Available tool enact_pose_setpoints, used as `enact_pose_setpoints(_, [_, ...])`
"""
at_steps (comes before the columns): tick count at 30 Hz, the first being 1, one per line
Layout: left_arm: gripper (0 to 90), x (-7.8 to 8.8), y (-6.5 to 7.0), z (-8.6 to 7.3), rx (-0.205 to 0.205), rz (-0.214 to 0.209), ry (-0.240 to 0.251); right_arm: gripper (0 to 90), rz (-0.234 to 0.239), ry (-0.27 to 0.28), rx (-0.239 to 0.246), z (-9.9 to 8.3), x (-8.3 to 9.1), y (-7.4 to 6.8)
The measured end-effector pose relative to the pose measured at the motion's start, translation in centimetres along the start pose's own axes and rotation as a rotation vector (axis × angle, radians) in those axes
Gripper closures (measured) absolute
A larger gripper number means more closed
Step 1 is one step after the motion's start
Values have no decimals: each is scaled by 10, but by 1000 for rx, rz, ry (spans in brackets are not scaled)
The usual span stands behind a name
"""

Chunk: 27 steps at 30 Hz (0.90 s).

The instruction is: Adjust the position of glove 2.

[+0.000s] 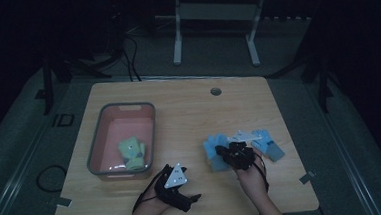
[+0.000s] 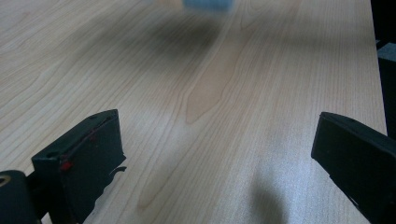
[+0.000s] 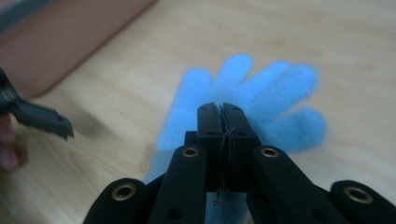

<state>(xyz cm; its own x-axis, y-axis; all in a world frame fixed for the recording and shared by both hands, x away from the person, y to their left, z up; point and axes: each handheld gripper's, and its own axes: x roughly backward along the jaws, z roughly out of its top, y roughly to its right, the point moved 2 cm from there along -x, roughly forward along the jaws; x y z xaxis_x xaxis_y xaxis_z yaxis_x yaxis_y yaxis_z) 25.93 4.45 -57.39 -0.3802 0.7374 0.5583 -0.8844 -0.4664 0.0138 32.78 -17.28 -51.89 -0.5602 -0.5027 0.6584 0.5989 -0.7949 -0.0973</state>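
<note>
In the right gripper view, my right gripper (image 3: 222,109) is shut on a light blue glove (image 3: 261,93), and the glove's fingers spread out past the jaw tips. From above, that gripper (image 1: 239,154) is at the table's right middle with the glove (image 1: 213,151) at its left side. A second blue glove (image 1: 268,145) lies flat just to its right. My left gripper (image 1: 187,187) rests near the front edge, left of the right hand. Its jaws stand wide open over bare wood (image 2: 215,126), and the held glove's edge (image 2: 208,3) is far ahead of them.
A pink bin with a grey rim (image 1: 152,135) stands at the left and holds a green glove (image 1: 131,150). Its pink wall (image 3: 70,42) is at the top left of the right gripper view. A round hole (image 1: 215,91) is near the table's far edge.
</note>
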Motion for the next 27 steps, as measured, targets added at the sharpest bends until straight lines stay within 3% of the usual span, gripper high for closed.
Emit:
enact_pose_setpoints(8, [24, -1, 0, 0, -3, -1, -3, 858, -19, -59, -38, -23, -25, 5])
enact_pose_setpoints(10, [24, 0, 0, 0, -7, -1, -5, 799, -47, -71, -33, -29, -31, 7])
enact_pose_setpoints(12, [24, 0, 0, -1, -7, -2, -4, 703, -47, -75, -34, -31, -33, 8])
enact_pose_setpoints(13, [24, 0, 0, -1, -7, -4, -3, 698, -50, -75, -37, -32, -34, 8])
enact_pose_setpoints(16, [24, 0, -1, -1, -9, -5, -5, 644, -31, -72, -43, -32, -34, 9])
enact_pose_setpoints(21, [23, 0, 0, -2, -8, -5, -2, 539, -18, -58, -7, -25, -25, 10])
enact_pose_setpoints(27, [24, 1, 0, -2, -4, -25, 15, 540, 9, -32, 40, -18, -6, 23])
